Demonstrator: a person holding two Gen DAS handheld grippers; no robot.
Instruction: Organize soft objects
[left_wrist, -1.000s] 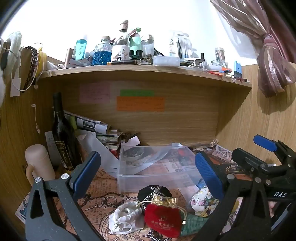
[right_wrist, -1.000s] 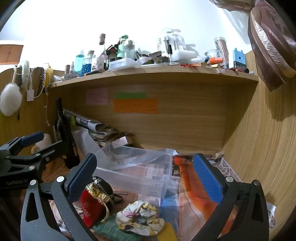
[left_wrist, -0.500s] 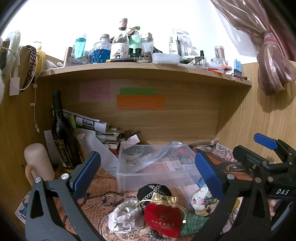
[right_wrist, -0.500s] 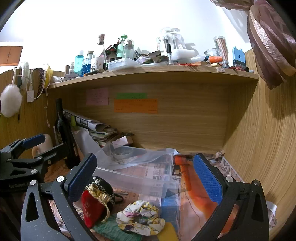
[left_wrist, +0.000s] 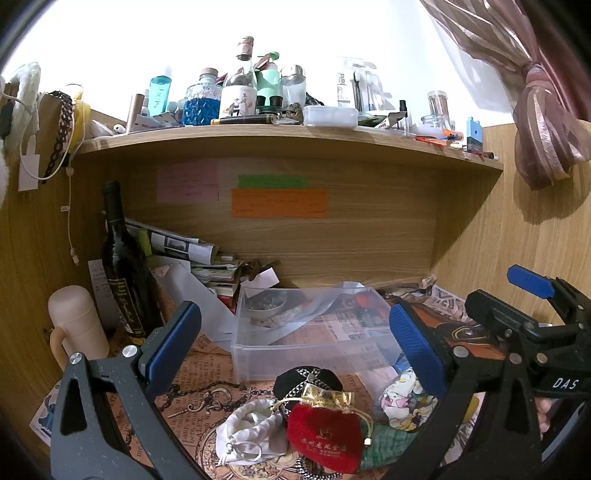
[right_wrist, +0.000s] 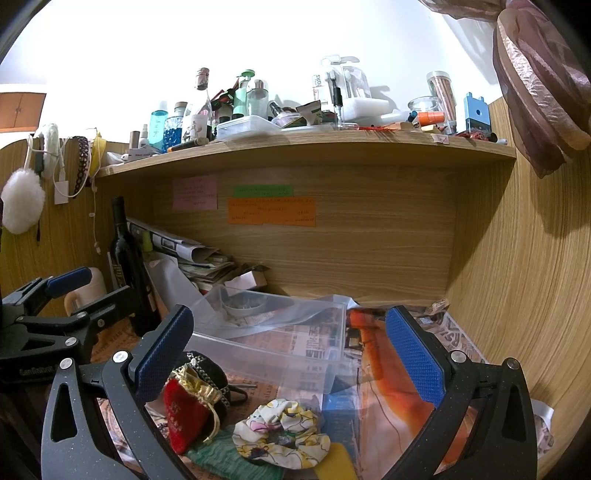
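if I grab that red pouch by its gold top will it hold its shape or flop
The red pouch will probably sag: it looks like soft velvet, bulging as if holding something small. Its gold top is cinched by a cord, so it may slip. It likely won't roll.

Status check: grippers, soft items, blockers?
Left gripper open, right gripper open, both empty. Red pouch, floral scrunchie outside clear bin. No blockers.

Papered desk (left_wrist: 207, 373), clear bin (left_wrist: 306, 332), pouches (left_wrist: 325, 435), perhaps scrunchie (right_wrist: 284, 432)
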